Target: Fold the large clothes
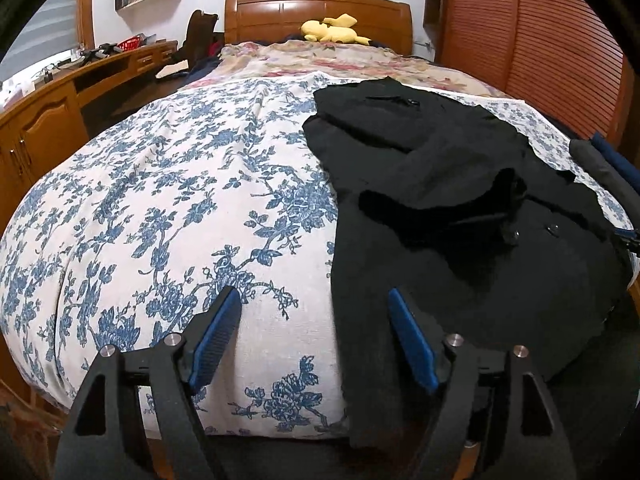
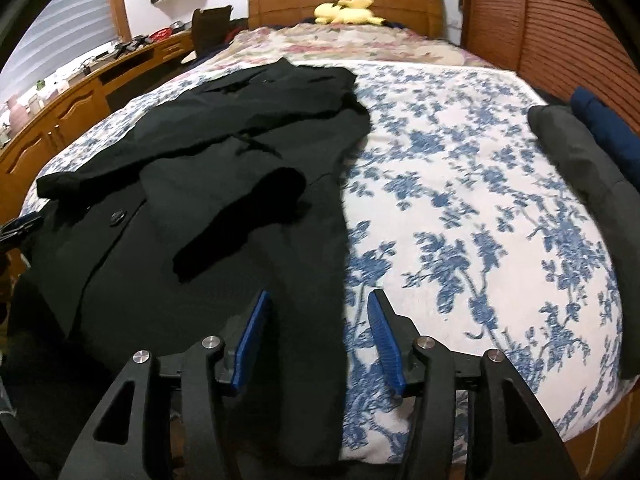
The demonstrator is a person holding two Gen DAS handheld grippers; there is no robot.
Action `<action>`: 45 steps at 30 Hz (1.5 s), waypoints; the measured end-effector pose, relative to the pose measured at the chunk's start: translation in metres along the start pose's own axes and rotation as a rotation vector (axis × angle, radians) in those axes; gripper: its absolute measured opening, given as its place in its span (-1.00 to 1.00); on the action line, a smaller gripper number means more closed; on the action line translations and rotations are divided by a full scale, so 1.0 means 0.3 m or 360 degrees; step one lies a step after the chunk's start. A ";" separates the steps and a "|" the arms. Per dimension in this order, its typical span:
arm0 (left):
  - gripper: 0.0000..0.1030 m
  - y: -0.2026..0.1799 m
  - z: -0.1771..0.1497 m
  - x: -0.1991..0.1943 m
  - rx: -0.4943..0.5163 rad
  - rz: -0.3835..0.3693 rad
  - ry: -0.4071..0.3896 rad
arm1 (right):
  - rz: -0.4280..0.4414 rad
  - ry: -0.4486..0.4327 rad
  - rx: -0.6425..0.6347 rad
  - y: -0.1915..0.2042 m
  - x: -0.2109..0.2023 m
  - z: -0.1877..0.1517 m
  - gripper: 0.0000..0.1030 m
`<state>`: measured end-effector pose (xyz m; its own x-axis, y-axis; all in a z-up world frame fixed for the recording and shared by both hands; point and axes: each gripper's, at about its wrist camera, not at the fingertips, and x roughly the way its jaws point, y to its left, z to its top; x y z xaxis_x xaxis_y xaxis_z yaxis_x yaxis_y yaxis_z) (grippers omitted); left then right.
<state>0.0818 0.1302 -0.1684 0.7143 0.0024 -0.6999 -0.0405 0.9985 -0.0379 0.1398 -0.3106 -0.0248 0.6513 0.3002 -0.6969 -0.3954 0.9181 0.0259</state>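
A: What is the room giving us?

B: I am looking down a bed (image 1: 160,184) under a blue-flowered white cover, with a wooden headboard (image 1: 318,10) at the far end and a yellow plush toy (image 1: 332,30) lying against it. A wooden desk (image 1: 60,104) is running along one side, and a slatted wooden wall (image 1: 532,40) is closing off the other.

A: Where is the black coat sitting?

B: The black coat (image 2: 200,184) is lying lengthwise on the bed, its hem hanging over the near edge and one sleeve folded across the front. In the left view, open cover is stretching wide beside it; in the right view, there is clear cover up to a dark folded pile (image 2: 580,168) at the bed's edge.

A: And the tools?

B: My left hand-held gripper (image 1: 314,300) is hovering with its jaws wide apart, straddling the coat's edge without pinching it. My right hand-held gripper (image 2: 320,300) is also standing apart, astride the coat's other edge, pads (image 2: 384,340) not pressing.

A: Any writing?

B: I am reading none; the shelf items are too small.
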 end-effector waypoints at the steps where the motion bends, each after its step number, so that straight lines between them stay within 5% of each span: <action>1: 0.57 0.000 0.000 0.003 -0.0002 0.0003 -0.0002 | 0.0023 0.0007 -0.0013 0.008 0.001 0.001 0.03; 6: 0.67 0.005 0.001 0.020 -0.0026 0.0008 -0.0002 | 0.0126 0.0007 -0.0058 0.048 -0.007 0.004 0.03; 20: 0.69 0.015 0.000 -0.003 -0.0051 -0.0031 0.0041 | 0.0101 -0.0008 -0.0092 0.071 0.015 -0.006 0.03; 23: 0.31 0.012 -0.012 -0.029 -0.0050 -0.0085 0.0020 | 0.0097 -0.0020 -0.0090 0.071 0.010 -0.010 -0.05; 25: -0.09 0.010 -0.019 -0.043 -0.0044 -0.0100 0.0011 | 0.0086 -0.0026 -0.0092 0.068 0.007 -0.012 -0.47; 28: -0.35 0.011 -0.027 -0.060 -0.0044 -0.0157 0.0012 | 0.0120 -0.0049 -0.0067 0.054 -0.009 -0.009 -0.82; 45: -0.37 0.004 -0.096 -0.086 -0.0056 -0.0237 0.0061 | 0.0120 0.0029 0.0021 0.013 -0.009 -0.038 -0.72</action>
<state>0.0432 0.1297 -0.1709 0.6869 -0.1486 -0.7114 0.0392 0.9850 -0.1680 0.1292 -0.3109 -0.0309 0.6081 0.3640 -0.7055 -0.4343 0.8964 0.0881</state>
